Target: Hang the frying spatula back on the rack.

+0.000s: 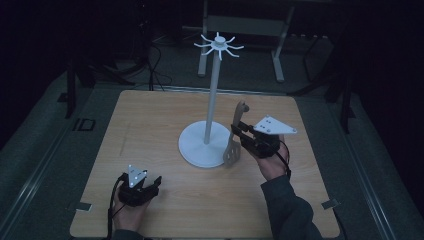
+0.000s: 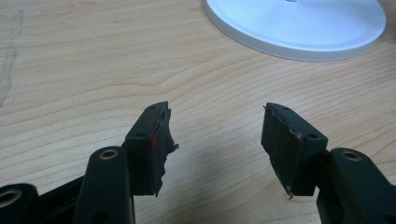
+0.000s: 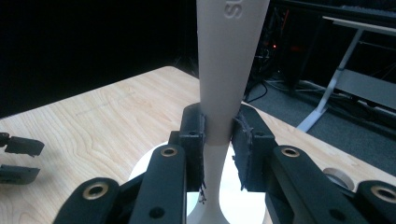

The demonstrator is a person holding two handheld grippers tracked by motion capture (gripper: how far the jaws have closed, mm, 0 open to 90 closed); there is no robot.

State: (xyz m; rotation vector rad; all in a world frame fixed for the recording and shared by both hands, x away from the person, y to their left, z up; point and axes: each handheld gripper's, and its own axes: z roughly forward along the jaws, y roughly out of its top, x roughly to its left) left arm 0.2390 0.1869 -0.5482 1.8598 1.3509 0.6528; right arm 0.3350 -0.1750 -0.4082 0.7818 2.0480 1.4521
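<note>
The right gripper (image 3: pixel 219 140) has its jaws clamped on the handle of a pale slotted spatula (image 1: pixel 235 135), held upright just beside the round base of the white hanger stand (image 1: pixel 212 120), right of the desk's middle. To hang it well, I would keep the grip firm, lift straight, and bring the handle's end to one of the hooks (image 1: pixel 219 46) without nudging the pole. The left gripper (image 2: pixel 217 140) rests near the desk's near-left corner, jaws open and empty, with bare desk (image 1: pixel 150 130) around it

Raised letters "SU" on the spatula handle (image 3: pixel 232 60)
</note>
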